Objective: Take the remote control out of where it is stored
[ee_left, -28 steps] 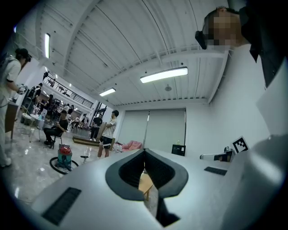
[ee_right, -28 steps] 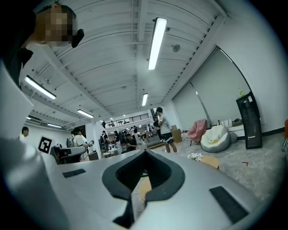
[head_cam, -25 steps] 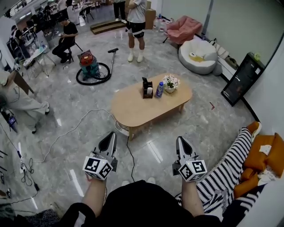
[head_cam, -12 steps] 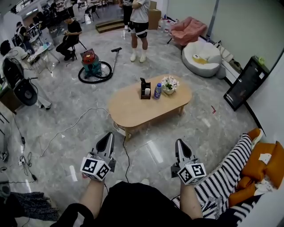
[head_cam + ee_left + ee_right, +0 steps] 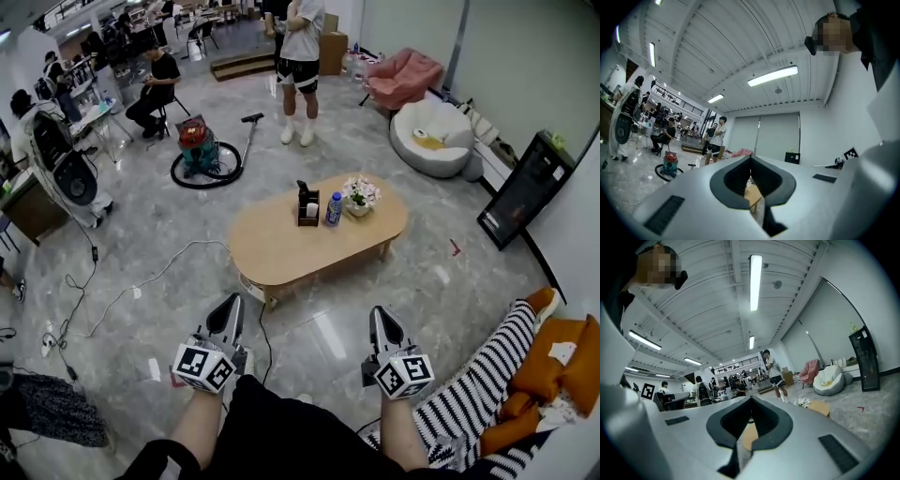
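A dark caddy (image 5: 307, 206) stands on the oval wooden coffee table (image 5: 281, 248), a few steps ahead of me in the head view. A slim dark thing, probably the remote control (image 5: 303, 190), sticks up out of it. Beside the caddy are a blue bottle (image 5: 334, 210) and a small flower pot (image 5: 359, 197). My left gripper (image 5: 232, 300) and right gripper (image 5: 379, 312) are held low in front of my body, well short of the table. Both are shut, tips together, with nothing between them (image 5: 750, 158) (image 5: 751, 398).
A red vacuum cleaner (image 5: 199, 148) with its hose lies on the floor beyond the table. A cable (image 5: 141, 281) runs across the floor to the table's near left. A person (image 5: 302, 56) stands behind the table. A white beanbag (image 5: 433, 136) is at the right, and striped fabric (image 5: 478, 375) is by my right side.
The head view has shifted a little, and a standing fan now shows at the left. Both grippers stay shut and sit slightly lower in the frame.
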